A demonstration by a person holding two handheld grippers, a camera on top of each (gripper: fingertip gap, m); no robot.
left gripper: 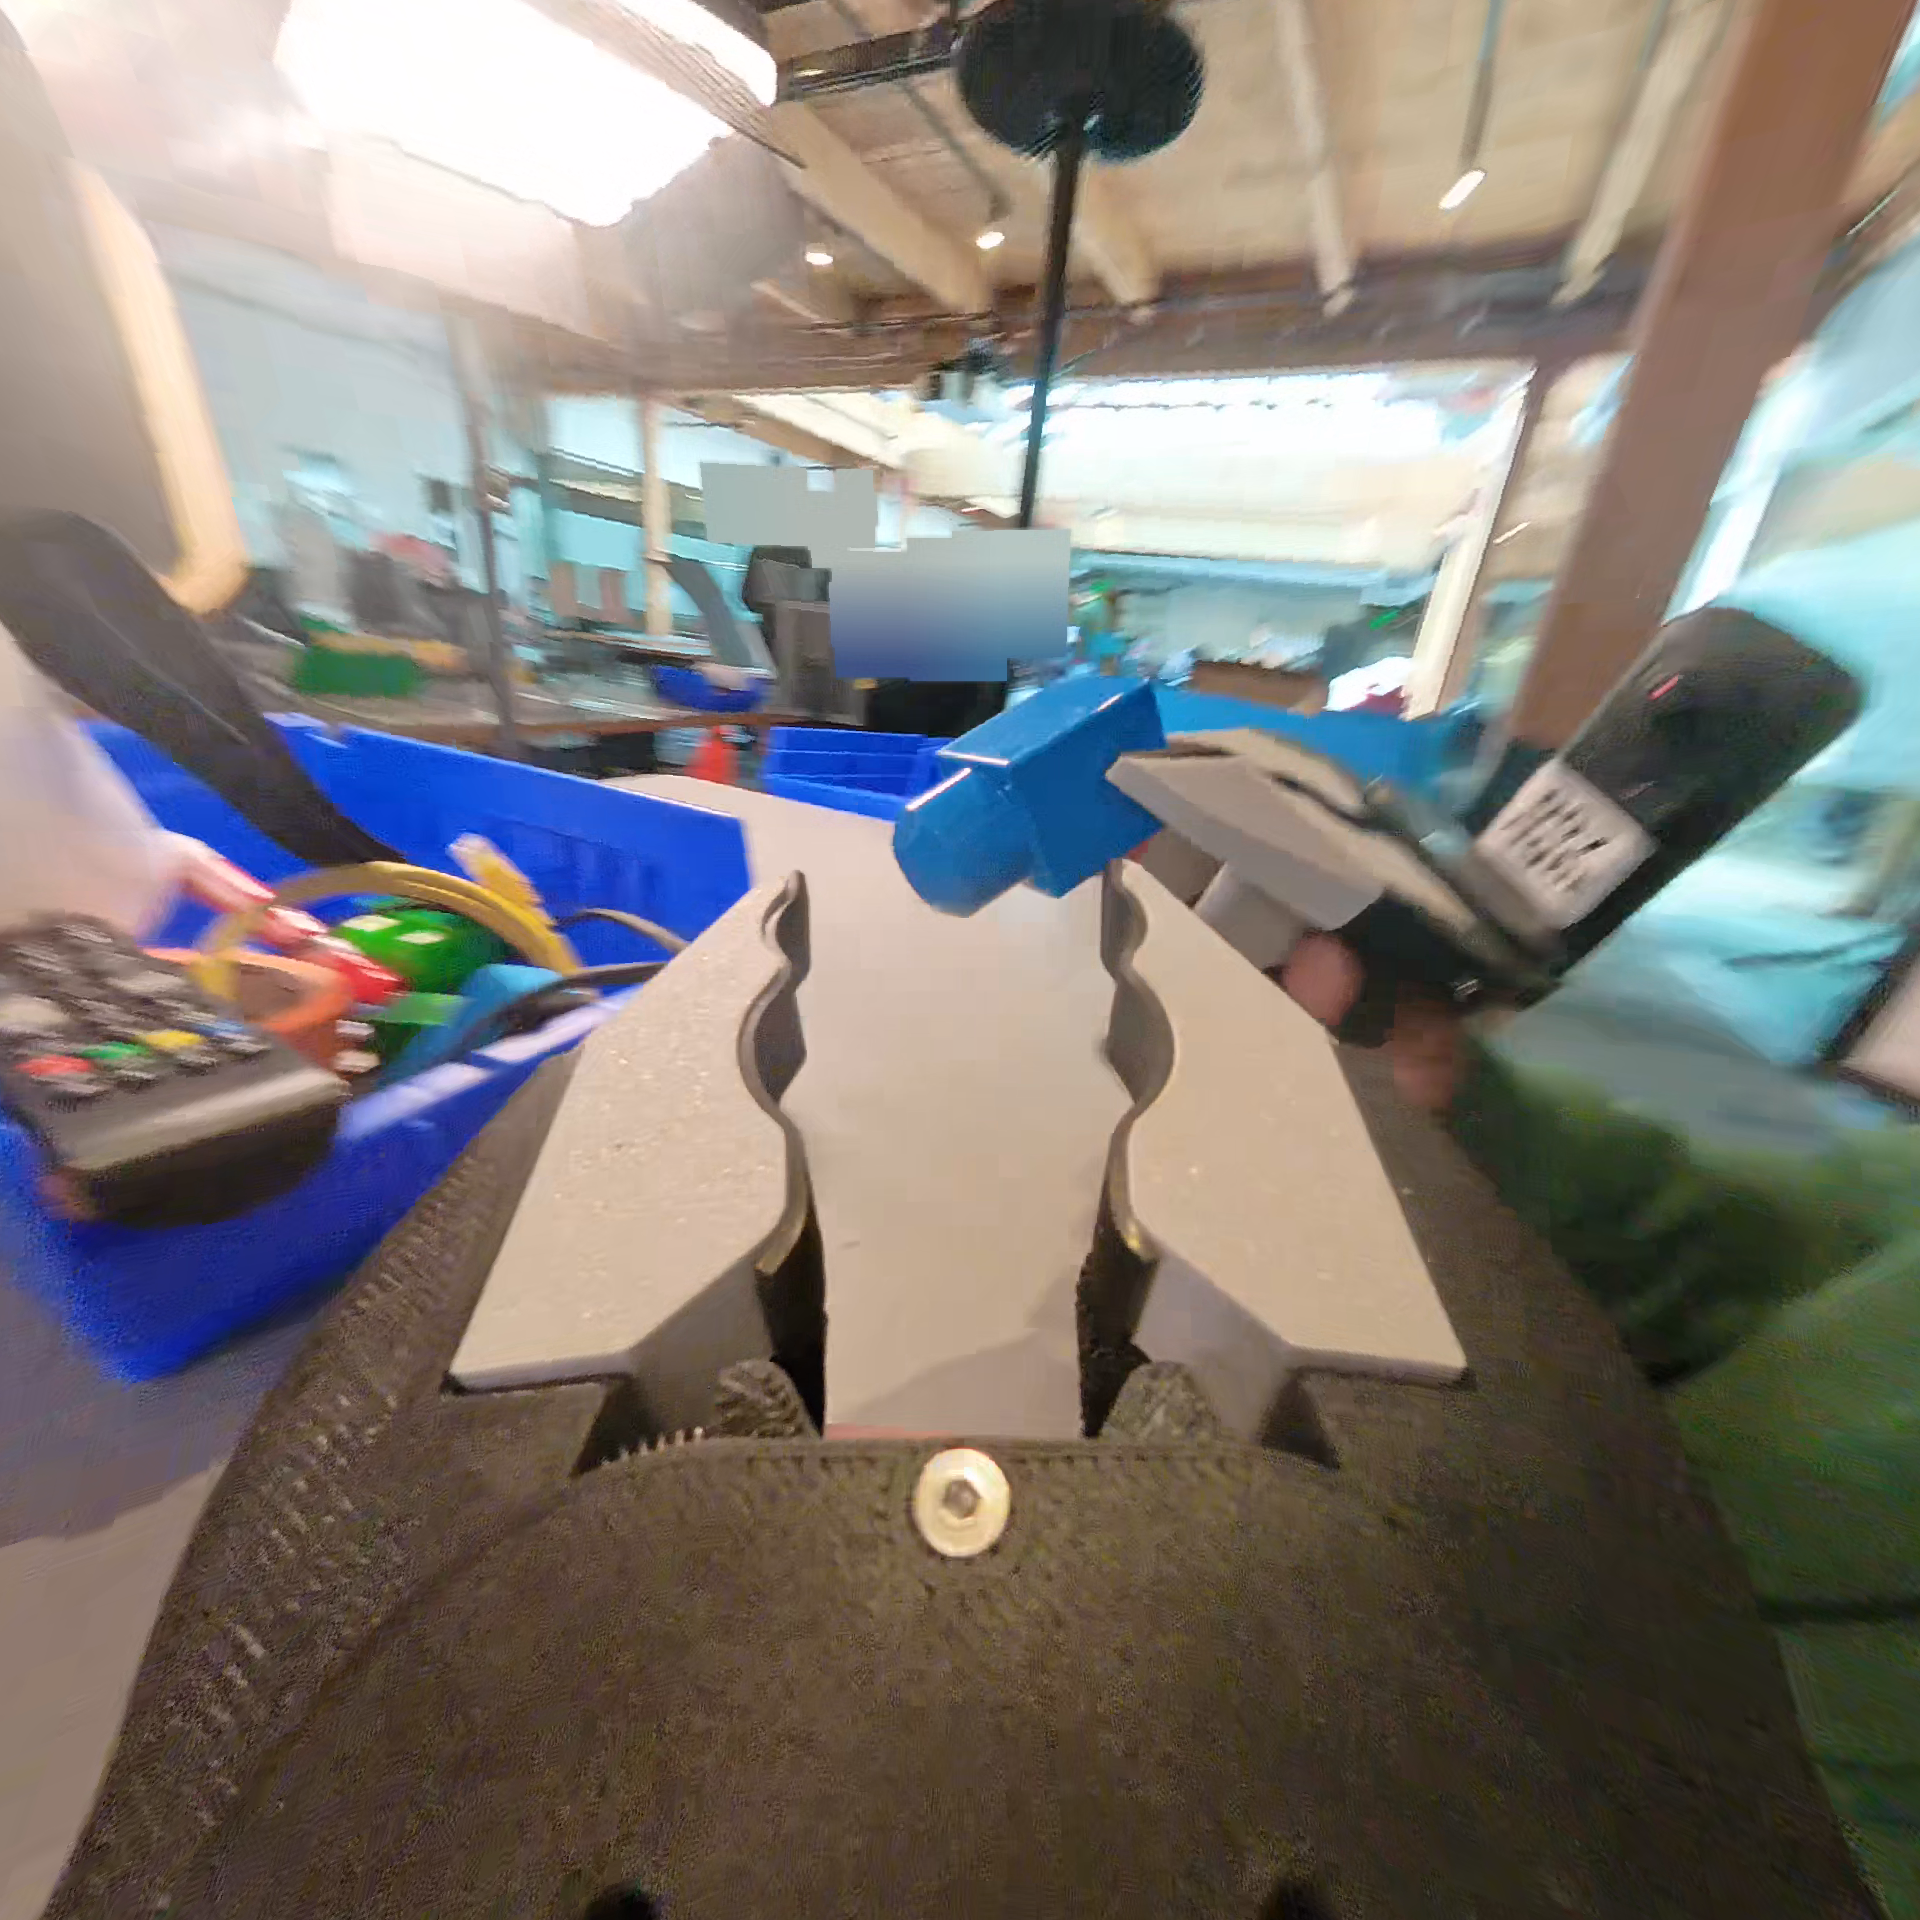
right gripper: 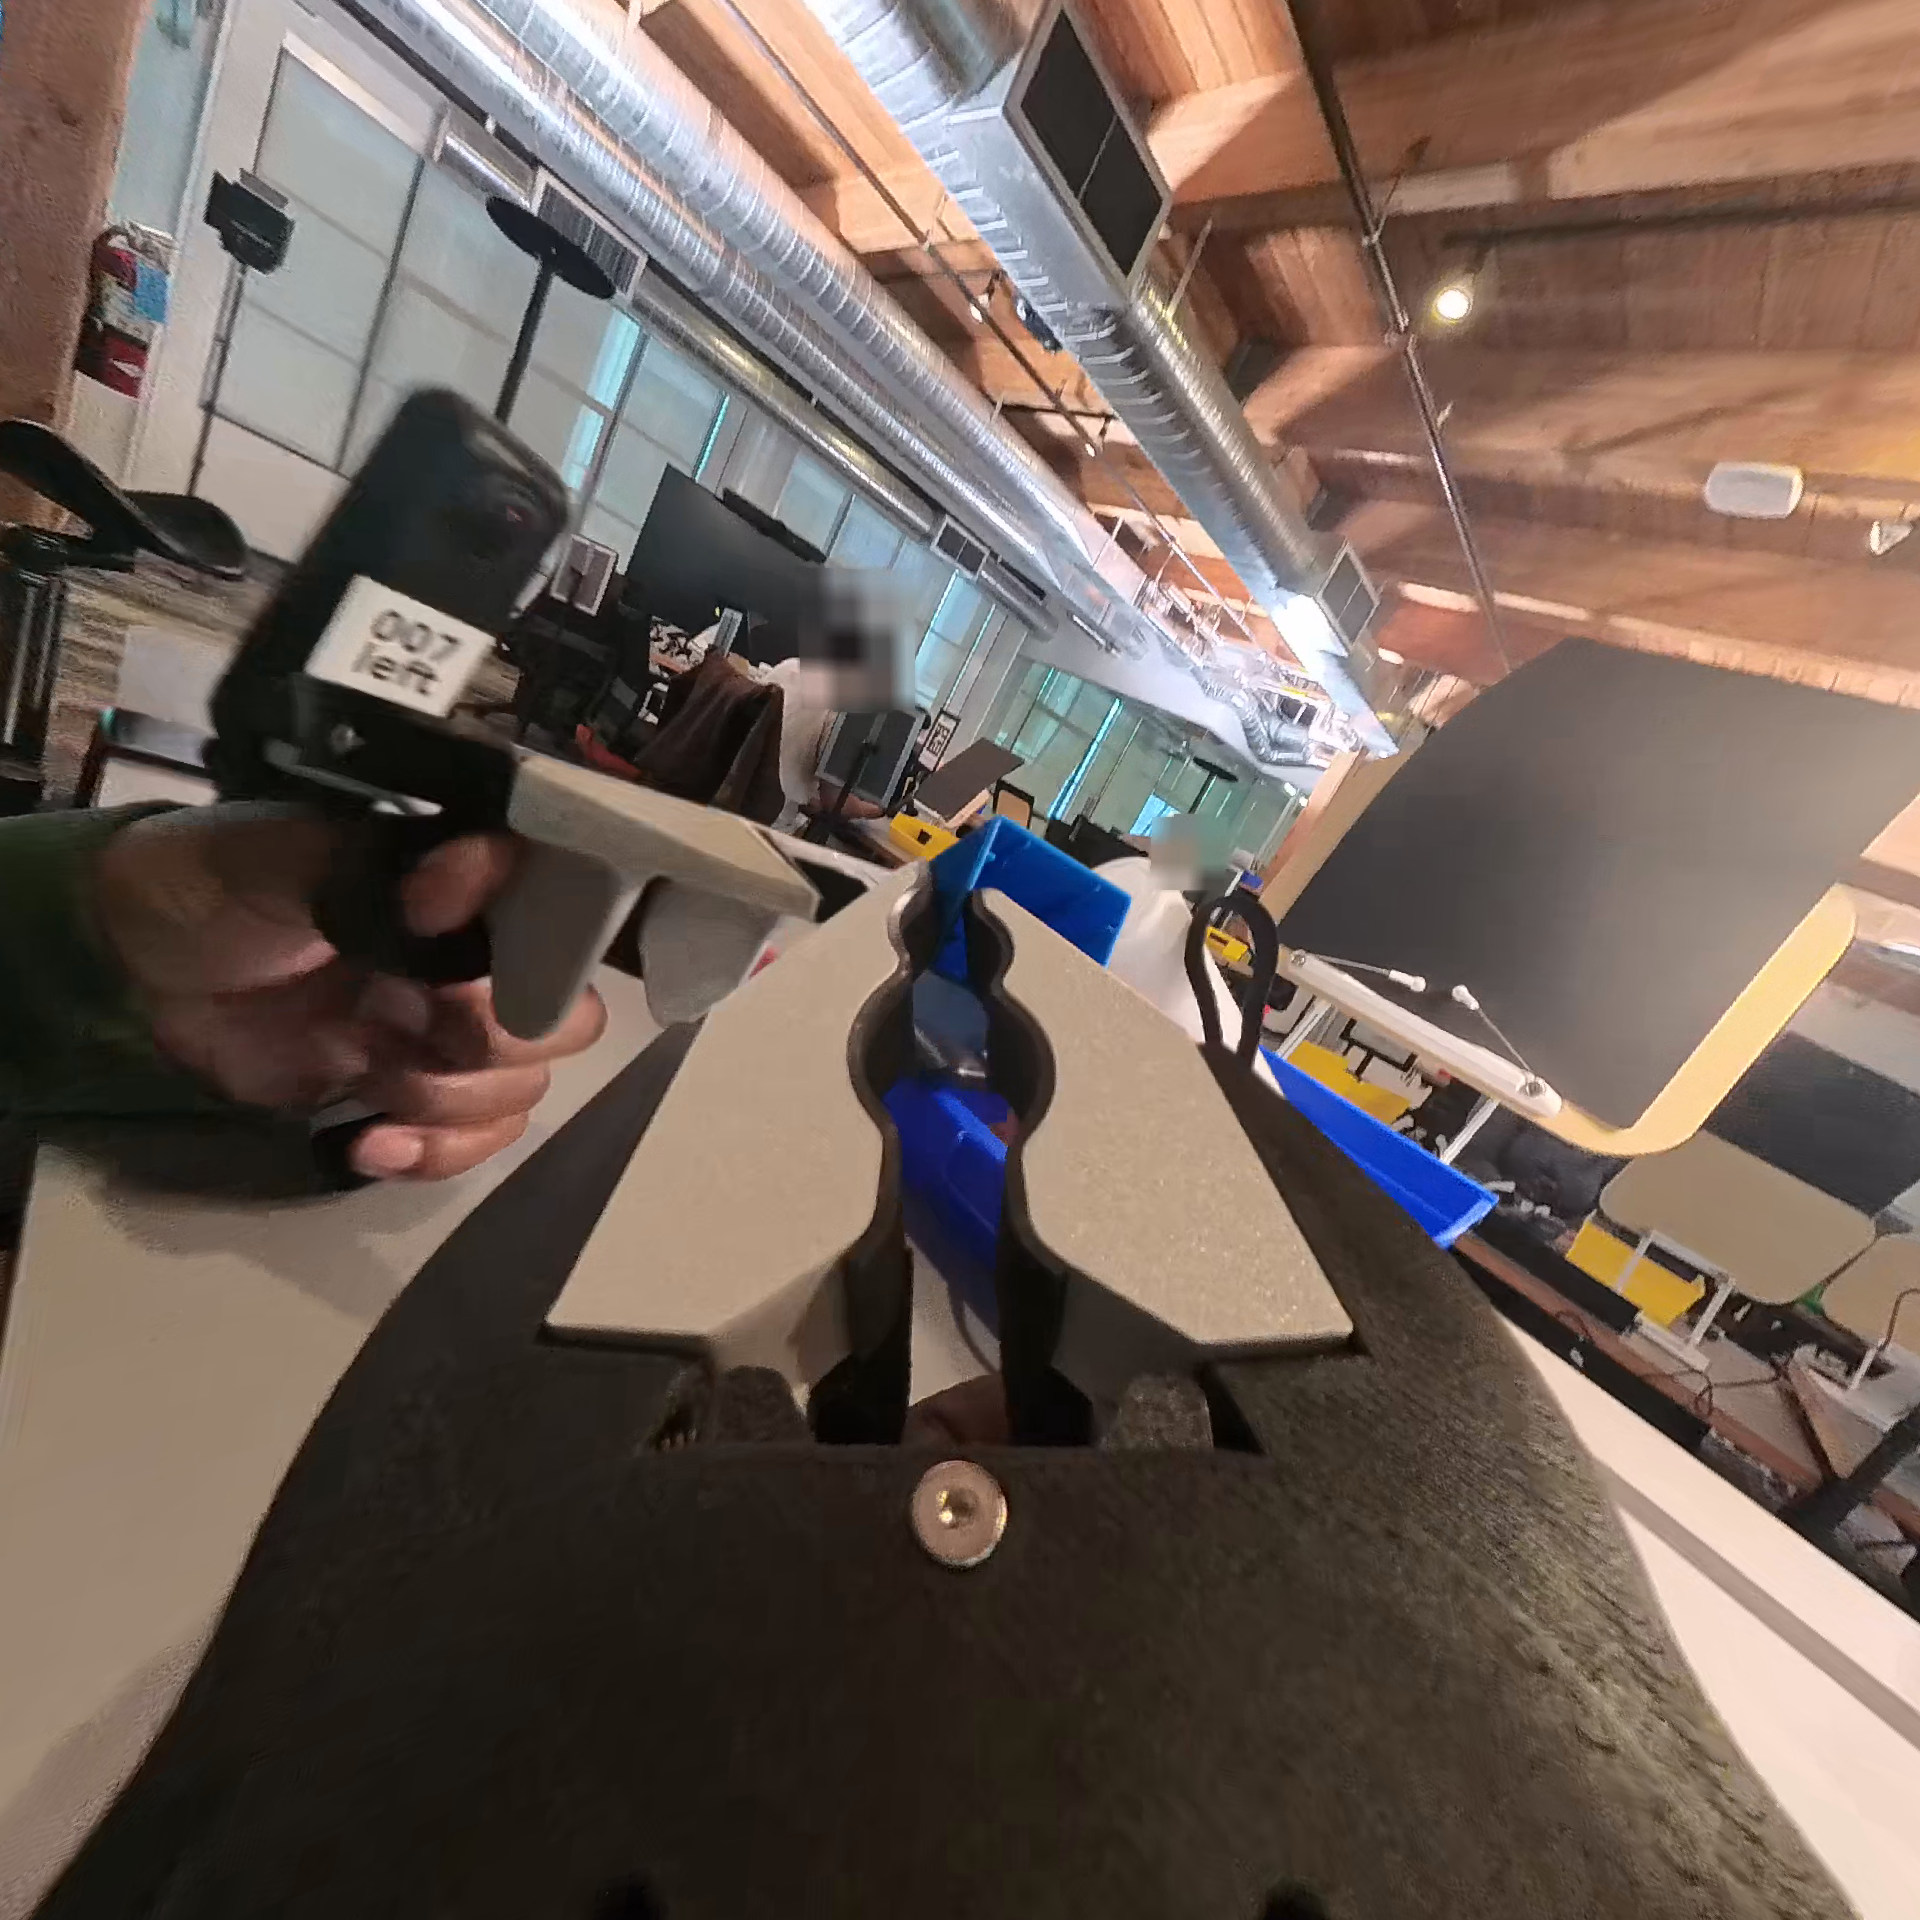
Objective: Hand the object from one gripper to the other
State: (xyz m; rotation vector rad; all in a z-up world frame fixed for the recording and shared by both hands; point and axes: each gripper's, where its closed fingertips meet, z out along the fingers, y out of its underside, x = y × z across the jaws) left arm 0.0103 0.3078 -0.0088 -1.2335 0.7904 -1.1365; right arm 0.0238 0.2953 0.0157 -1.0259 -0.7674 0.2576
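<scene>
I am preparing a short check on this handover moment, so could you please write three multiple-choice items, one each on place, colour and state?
1. Where is the blue block?
A. in the blue bin
B. in the right gripper's tips
C. on the table

2. What colour is the bin beside the left gripper?
A. blue
B. red
C. white

3. How do the left gripper's jaws stand?
A. shut on the block
B. shut empty
C. open, empty

Answers: 1 B, the right gripper pinches it in the air; 2 A, its walls are blue; 3 C, a clear gap shows between the fingers.
</scene>
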